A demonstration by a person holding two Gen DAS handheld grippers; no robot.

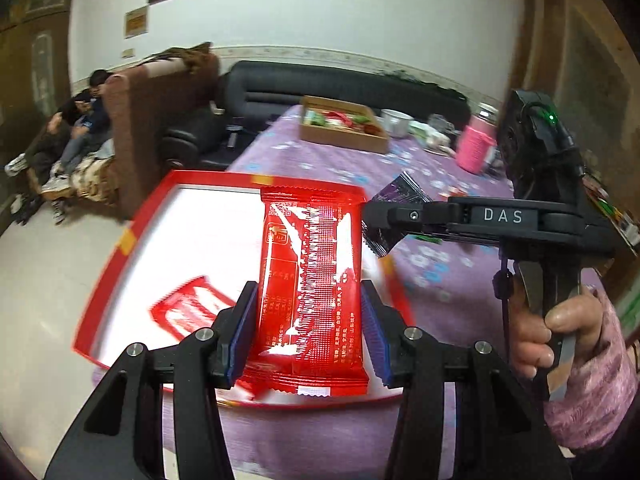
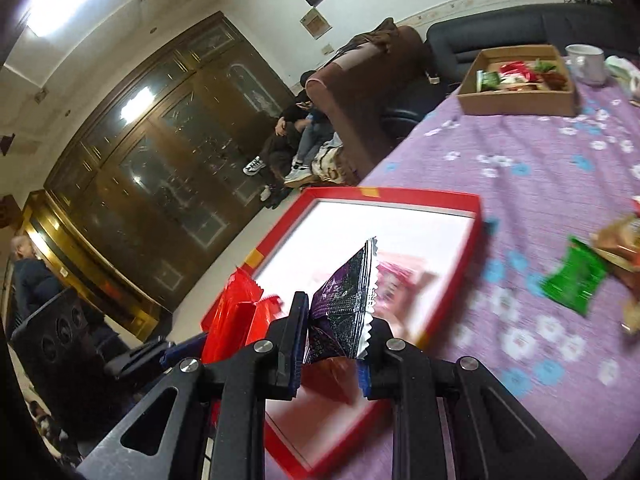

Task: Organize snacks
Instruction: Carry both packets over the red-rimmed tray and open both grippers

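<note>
My left gripper [image 1: 308, 332] is shut on a red snack packet [image 1: 310, 280] and holds it above a red-rimmed tray [image 1: 120, 248] with a white floor. Another red packet [image 1: 192, 308] lies in the tray, blurred. My right gripper [image 2: 332, 344] is shut on a dark purple snack packet [image 2: 348, 304], over the same tray [image 2: 400, 196]. In the left wrist view the right gripper [image 1: 376, 216] comes in from the right with the purple packet [image 1: 394, 196]. In the right wrist view the left gripper's red packet [image 2: 236, 320] shows at lower left.
The tray sits at the edge of a table with a purple flowered cloth [image 2: 520, 160]. A cardboard box [image 2: 520, 96] of snacks stands at the far end, by a white cup [image 2: 586, 62] and a pink container [image 1: 476, 148]. A green packet [image 2: 572, 280] and other loose snacks lie to the right.
</note>
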